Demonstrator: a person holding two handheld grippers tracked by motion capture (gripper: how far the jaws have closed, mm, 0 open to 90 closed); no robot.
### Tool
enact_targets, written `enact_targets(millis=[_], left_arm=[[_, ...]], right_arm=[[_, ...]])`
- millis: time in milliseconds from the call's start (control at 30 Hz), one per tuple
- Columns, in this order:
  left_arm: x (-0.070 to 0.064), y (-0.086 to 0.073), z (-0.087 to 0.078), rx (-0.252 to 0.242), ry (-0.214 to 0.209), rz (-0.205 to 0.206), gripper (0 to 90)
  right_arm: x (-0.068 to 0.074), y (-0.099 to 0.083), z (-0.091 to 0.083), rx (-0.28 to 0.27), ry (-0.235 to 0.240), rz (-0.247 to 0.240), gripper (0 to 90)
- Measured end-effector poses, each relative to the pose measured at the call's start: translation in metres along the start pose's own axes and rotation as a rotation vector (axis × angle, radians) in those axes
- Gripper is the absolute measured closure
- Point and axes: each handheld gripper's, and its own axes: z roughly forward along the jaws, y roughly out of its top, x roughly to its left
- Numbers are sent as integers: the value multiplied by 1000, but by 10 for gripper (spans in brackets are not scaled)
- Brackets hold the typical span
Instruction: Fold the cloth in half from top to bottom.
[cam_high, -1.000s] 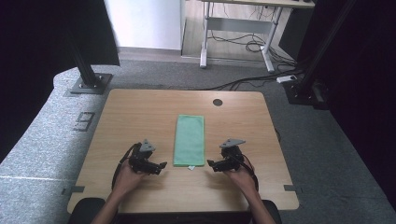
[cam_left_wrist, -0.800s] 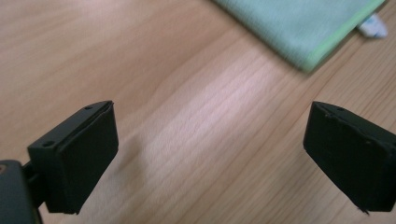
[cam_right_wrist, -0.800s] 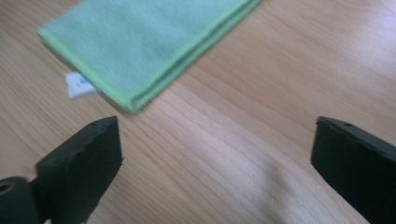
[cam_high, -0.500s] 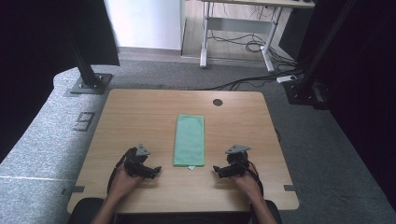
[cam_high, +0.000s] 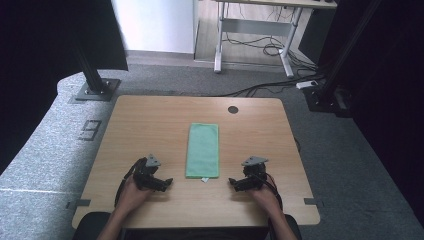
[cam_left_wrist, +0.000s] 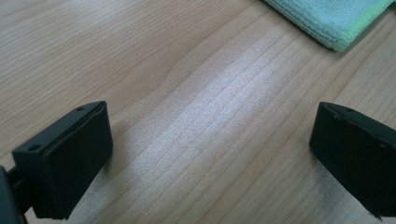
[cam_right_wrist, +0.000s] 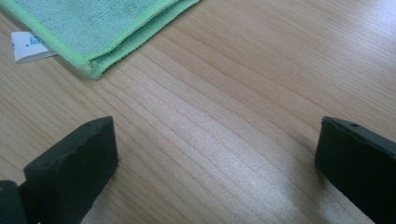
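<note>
Both tongs released, L & R flanking folded green cloth

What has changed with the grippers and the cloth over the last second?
Both hands drew back toward the person's edge of the table. The left gripper and right gripper now sit a little nearer that edge and farther apart, jaws open, holding nothing. The folded green cloth stayed flat in the middle of the table, its white tag at the near end.
</note>
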Motion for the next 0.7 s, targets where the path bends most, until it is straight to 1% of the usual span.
enact_targets(millis=[267,300,400,433,533,567,667,700], left_arm=[[0,1,0,4,0,-3,0],[0,3,1,15,1,-6,0],[1,6,1,14,-4,-14,0],[2,9,1,2,-9,-27,0],[4,13,0,-13,-6,-35,0],[6,16,0,-23,-7,-48,0],[8,20,1,-29,-7,-55,0],[9,25,3,-29,8,-53,0]], right_arm=[[0,0,0,1,1,8,0],[0,1,-1,4,8,17,0],[1,3,0,7,16,19,0],[1,4,0,9,20,18,0],[2,6,1,10,30,22,0],[2,8,2,8,30,21,0],[2,10,3,5,29,25,0],[2,13,4,2,33,30,0]])
